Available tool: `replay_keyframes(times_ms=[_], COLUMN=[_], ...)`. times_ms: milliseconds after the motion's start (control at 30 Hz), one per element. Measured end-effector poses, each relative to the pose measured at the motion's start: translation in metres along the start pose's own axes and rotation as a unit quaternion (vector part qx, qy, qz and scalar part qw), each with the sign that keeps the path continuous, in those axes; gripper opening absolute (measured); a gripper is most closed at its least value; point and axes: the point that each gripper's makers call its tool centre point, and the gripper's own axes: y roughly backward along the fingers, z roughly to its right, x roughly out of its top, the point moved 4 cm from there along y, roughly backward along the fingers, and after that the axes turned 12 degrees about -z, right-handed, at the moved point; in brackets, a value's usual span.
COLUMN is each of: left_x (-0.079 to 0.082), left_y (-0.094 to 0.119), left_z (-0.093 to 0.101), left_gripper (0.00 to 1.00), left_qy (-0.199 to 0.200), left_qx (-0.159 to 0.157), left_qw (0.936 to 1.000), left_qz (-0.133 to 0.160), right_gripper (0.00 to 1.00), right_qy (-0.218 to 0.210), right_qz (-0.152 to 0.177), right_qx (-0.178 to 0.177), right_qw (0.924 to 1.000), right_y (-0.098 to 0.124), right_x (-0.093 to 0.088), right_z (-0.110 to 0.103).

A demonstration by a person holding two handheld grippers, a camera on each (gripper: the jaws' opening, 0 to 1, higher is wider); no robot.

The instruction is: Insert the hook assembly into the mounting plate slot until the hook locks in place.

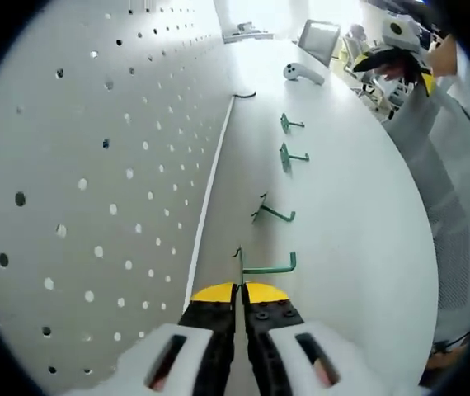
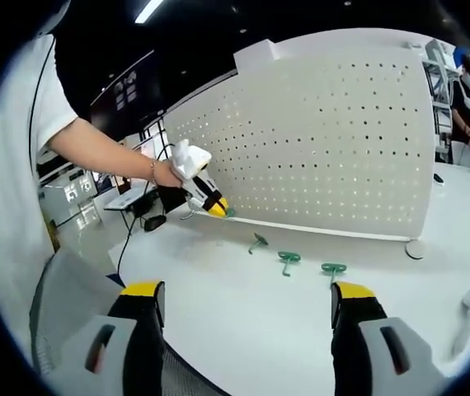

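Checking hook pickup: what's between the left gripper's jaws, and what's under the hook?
The left gripper is shut on a green hook, pinching its upright plate end; the part inside the jaws is covered. Under the hook lies the white table, beside the pegboard.

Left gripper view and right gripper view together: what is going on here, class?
A person works at a white table beside an upright white perforated pegboard. The left gripper is shut on a green metal hook close to the pegboard's base. Three more green hooks lie in a row on the table. The right gripper is open, holding nothing, and hovers over the table farther away. No hook hangs on the pegboard yet.
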Motion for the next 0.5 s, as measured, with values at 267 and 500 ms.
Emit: replay_keyframes(times_ms=[267, 500], left_x=[0.008, 0.017], left_y=[0.010, 0.025], left_z=[0.002, 0.004], left_gripper=[0.03, 0.03], left_qy=[0.008, 0.017], left_qx=[0.015, 0.032], left_qw=[0.9996, 0.9982], left_qz=[0.021, 0.047], right_gripper=[0.80, 0.80], right_qy=[0.004, 0.007], right_qz=[0.005, 0.011], right_qx=[-0.001, -0.001], right_qw=[1.0000, 0.9999], right_y=[0.002, 0.004], right_x=[0.004, 0.008], right_z=[0.000, -0.001])
